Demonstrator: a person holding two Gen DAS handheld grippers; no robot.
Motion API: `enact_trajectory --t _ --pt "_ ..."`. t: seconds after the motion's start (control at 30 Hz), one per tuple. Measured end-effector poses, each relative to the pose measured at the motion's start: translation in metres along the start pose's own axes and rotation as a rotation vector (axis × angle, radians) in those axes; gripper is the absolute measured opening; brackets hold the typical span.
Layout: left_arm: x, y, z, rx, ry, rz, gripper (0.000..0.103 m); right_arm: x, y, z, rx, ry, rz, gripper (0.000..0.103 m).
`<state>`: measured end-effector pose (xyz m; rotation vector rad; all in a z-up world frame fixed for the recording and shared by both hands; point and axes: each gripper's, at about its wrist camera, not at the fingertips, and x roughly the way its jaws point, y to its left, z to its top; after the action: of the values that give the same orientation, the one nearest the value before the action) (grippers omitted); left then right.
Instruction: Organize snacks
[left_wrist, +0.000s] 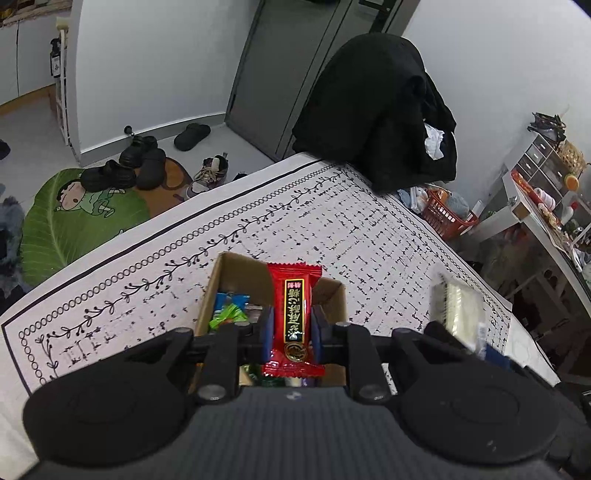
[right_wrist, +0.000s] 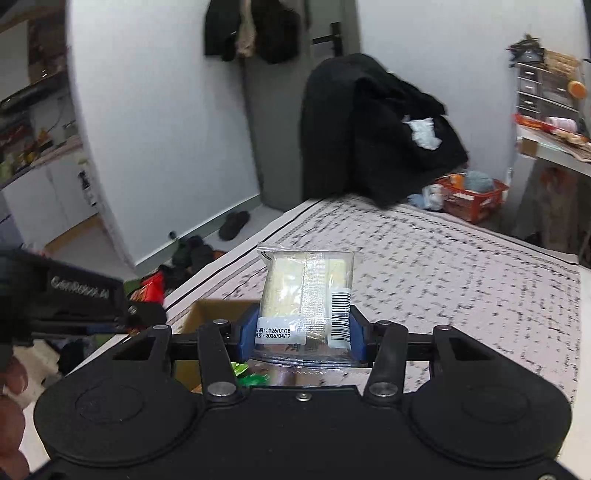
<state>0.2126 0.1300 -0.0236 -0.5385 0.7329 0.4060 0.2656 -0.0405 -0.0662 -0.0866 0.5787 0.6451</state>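
My left gripper (left_wrist: 292, 328) is shut on a red candy packet (left_wrist: 293, 317) with gold lettering, held upright over an open cardboard box (left_wrist: 236, 275) that holds several small wrapped snacks. My right gripper (right_wrist: 302, 334) is shut on a clear packet of pale yellow wafers (right_wrist: 308, 291) with a barcode label. In the left wrist view that clear packet (left_wrist: 458, 306) shows at the right, just beside the box. In the right wrist view the box (right_wrist: 207, 314) lies low on the left, and the left gripper's body (right_wrist: 81, 295) with the red packet (right_wrist: 149, 288) reaches in from the left edge.
The box stands on a table under a white cloth with black pattern (left_wrist: 332, 221). A chair draped in black clothing (left_wrist: 376, 110) stands at the far edge. Shoes (left_wrist: 140, 162) and a green mat (left_wrist: 74, 218) lie on the floor left; an orange basket (left_wrist: 447, 214) and shelves right.
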Motion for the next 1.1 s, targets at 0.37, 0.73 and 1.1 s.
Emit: enact_trajectory --t 0.37,0.73,1.1 --pt "0.005 0.03 -0.008 -0.048 0.026 0.005 0.019 0.014 0.024 -0.016 -0.058 0.075 0.063 0.07" --pt "0.033 0.026 -0.01 -0.057 0.064 -0.013 0.02 0.023 -0.004 -0.014 -0.025 0.051 -0.01 0.088" --pt "0.044 0.018 -0.005 -0.082 0.093 0.014 0.036 0.022 -0.004 -0.004 0.007 0.079 0.008 0.088"
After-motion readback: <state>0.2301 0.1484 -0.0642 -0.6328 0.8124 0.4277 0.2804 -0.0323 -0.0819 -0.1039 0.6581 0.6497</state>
